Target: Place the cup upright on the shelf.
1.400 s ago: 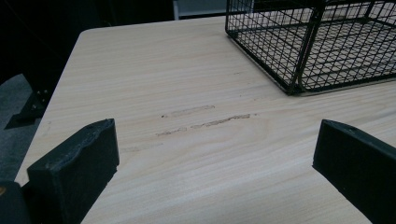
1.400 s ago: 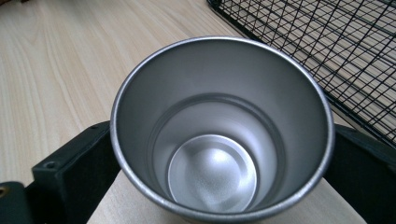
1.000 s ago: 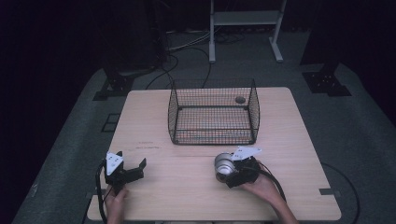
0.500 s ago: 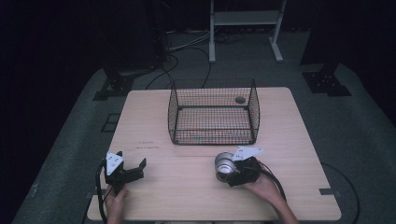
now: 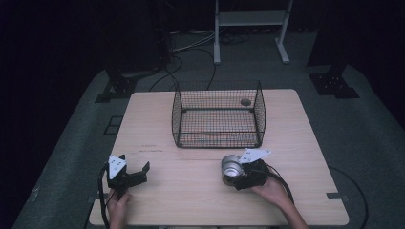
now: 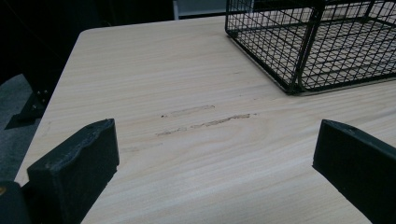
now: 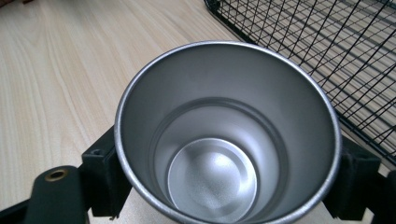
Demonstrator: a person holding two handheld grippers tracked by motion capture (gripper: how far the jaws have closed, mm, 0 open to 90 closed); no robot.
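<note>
Right gripper [image 5: 239, 177] fingers clamped on upright metal cup [image 7: 226, 135]; left gripper [image 5: 131, 172] low, fingers spread.

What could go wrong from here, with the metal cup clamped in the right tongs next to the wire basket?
1. The right tongs grip the smooth metal cup only at its two sides; it might slip or turn when lifted.
2. The wire basket stands close beyond the cup; a low move forward could knock the cup against its wall.
3. The left tongs rest open, away from the cup, so they likely could not catch it.
</note>
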